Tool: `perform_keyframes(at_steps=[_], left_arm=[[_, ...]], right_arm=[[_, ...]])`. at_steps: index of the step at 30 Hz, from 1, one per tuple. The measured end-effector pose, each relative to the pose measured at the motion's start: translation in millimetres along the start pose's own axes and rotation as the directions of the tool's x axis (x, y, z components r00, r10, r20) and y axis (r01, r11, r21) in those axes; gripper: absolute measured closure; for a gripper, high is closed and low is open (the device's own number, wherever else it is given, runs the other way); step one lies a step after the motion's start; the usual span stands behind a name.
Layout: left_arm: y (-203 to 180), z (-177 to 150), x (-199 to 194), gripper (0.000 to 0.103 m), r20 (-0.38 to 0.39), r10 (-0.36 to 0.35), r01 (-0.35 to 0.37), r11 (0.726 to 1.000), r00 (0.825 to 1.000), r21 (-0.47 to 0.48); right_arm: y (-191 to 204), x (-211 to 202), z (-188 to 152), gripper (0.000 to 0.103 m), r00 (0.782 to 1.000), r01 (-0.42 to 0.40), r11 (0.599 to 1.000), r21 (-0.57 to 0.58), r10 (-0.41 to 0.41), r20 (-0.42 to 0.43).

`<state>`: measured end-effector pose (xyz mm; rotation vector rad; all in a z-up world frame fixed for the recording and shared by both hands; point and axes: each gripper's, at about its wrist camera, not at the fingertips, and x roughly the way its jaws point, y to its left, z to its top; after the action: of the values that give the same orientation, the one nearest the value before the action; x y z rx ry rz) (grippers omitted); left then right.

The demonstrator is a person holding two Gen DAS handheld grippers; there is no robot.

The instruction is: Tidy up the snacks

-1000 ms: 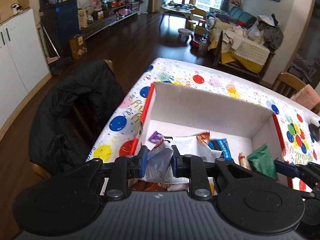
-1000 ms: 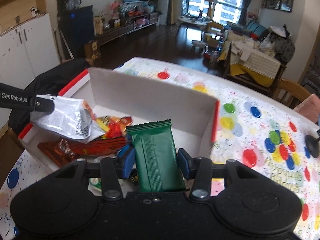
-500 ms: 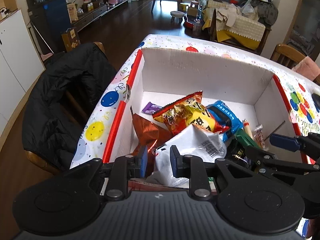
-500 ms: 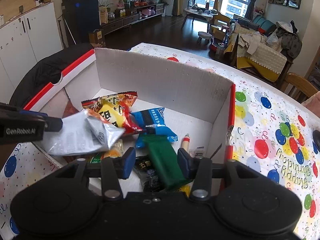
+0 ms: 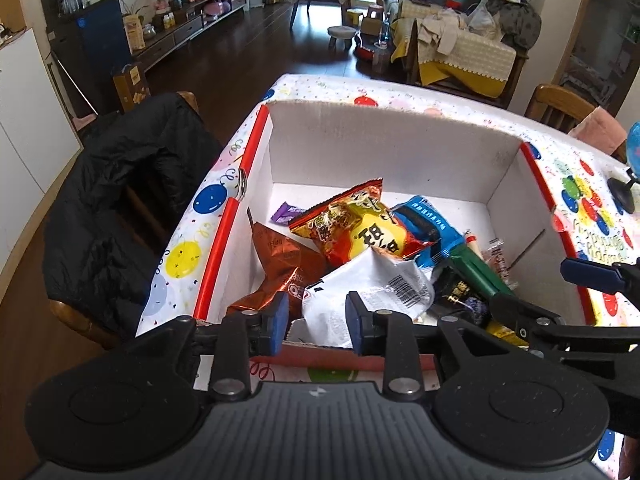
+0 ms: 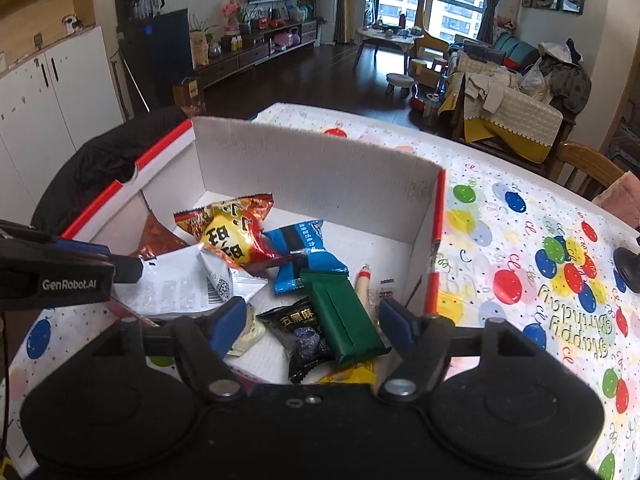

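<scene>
A white cardboard box (image 5: 384, 148) (image 6: 312, 176) with red edges holds the snacks. My left gripper (image 5: 316, 322) is open over the box's near left; a white packet (image 5: 368, 284) (image 6: 176, 284) lies loose between and past its fingers. My right gripper (image 6: 312, 322) is open over the near right, with a green bar (image 6: 344, 320) (image 5: 476, 268) lying free on a black packet (image 6: 300, 332). A yellow-red chip bag (image 5: 356, 228) (image 6: 228, 228), a blue packet (image 5: 428, 228) (image 6: 304, 256) and a brown foil bag (image 5: 284, 260) lie in the box.
The box stands on a table (image 6: 520, 280) with a balloon-print cloth. A chair with a black jacket (image 5: 120, 200) stands at the table's left. A black round stand (image 6: 628, 264) sits at the right. A wooden chair (image 6: 584, 164) stands behind.
Both grippers came down over the box and opened. The white packet left the left gripper and the green bar left the right gripper; both now lie in the box.
</scene>
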<state>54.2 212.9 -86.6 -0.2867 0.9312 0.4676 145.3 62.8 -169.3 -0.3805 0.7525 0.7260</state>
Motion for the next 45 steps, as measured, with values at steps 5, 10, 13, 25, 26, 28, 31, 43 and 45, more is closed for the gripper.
perform_keyframes(at_steps=[5, 10, 13, 25, 26, 28, 31, 43, 45], left_arm=[[0.3, 0.1, -18.1, 0.041, 0.040, -0.019, 0.019, 1.000, 0.999, -0.008], [-2.6, 1.1, -36.6, 0.039, 0.069, -0.033, 0.034, 0.999, 0.997, -0.006], [-4.7, 1.0, -49.8, 0.035, 0.097, -0.039, 0.039, 0.999, 0.994, -0.003], [-6.1, -5.0, -94.2, 0.018, 0.181, -0.100, 0.102, 0.995, 0.978, -0.002], [-6.7, -6.0, -96.8, 0.017, 0.186, -0.106, 0.108, 0.994, 0.977, 0.001], [-8.4, -8.0, -102.2, 0.012, 0.196, -0.117, 0.118, 0.993, 0.974, 0.005], [-11.0, -11.3, -110.4, 0.003, 0.213, -0.126, 0.126, 0.992, 0.969, 0.014], [-15.4, -30.5, -140.6, 0.003, 0.226, -0.110, 0.103, 0.994, 0.968, 0.041], [-15.3, -32.7, -145.4, 0.003, 0.232, -0.111, 0.104, 0.994, 0.966, 0.040]], right_arm=[[-1.1, -25.0, -1.3, 0.022, 0.998, -0.004, 1.000, 0.016, 0.003, 0.062], [-3.9, -53.5, -1.6, 0.016, 0.990, -0.005, 0.999, 0.039, 0.000, 0.141], [-4.2, -68.9, -2.1, 0.014, 0.983, -0.005, 0.999, 0.052, -0.005, 0.186], [-20.4, -109.1, -13.5, 0.000, 0.958, -0.012, 0.983, 0.185, -0.042, 0.282], [-21.8, -111.0, -14.4, 0.000, 0.957, -0.012, 0.981, 0.195, -0.045, 0.285], [-23.5, -114.1, -16.7, 0.000, 0.956, -0.020, 0.976, 0.215, -0.045, 0.291], [-24.9, -118.5, -20.7, 0.000, 0.956, -0.038, 0.969, 0.243, -0.036, 0.292], [-17.8, -139.2, -30.1, 0.000, 0.959, -0.049, 0.959, 0.280, -0.033, 0.282], [-17.9, -142.2, -31.9, 0.000, 0.959, -0.037, 0.956, 0.290, -0.048, 0.281]])
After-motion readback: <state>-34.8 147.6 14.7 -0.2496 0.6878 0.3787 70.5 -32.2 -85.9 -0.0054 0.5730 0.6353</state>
